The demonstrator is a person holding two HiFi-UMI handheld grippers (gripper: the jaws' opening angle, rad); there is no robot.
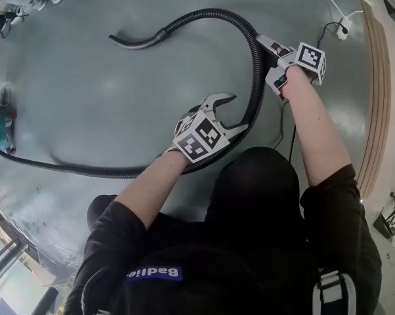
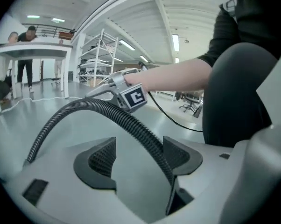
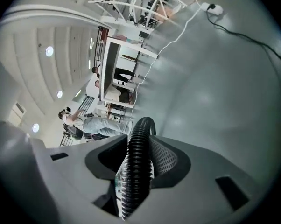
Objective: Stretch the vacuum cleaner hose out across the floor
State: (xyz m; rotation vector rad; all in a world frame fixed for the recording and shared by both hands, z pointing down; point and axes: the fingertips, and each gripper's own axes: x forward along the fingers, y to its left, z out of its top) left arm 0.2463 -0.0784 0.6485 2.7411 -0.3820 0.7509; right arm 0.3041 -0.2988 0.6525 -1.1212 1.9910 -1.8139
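A black ribbed vacuum hose (image 1: 204, 12) lies in a big loop on the grey floor. Its nozzle end (image 1: 128, 42) points left, and the other end runs off to the left edge. My left gripper (image 1: 240, 113) is open around the near side of the loop. In the left gripper view the hose (image 2: 131, 125) passes between the jaws of this gripper (image 2: 140, 155), close to the right pad, with a wide gap on the left. My right gripper (image 1: 262, 58) is shut on the hose at the loop's right bend. The hose (image 3: 138, 148) fills the jaws of the right gripper (image 3: 138, 157).
A teal vacuum body (image 1: 0, 126) sits at the left edge. A black cable (image 1: 289, 130) and a white power strip (image 1: 344, 28) lie at the right, by a wooden edge (image 1: 378, 97). A white table (image 2: 33, 50) with people beside it and metal shelving (image 2: 101, 55) stand further off.
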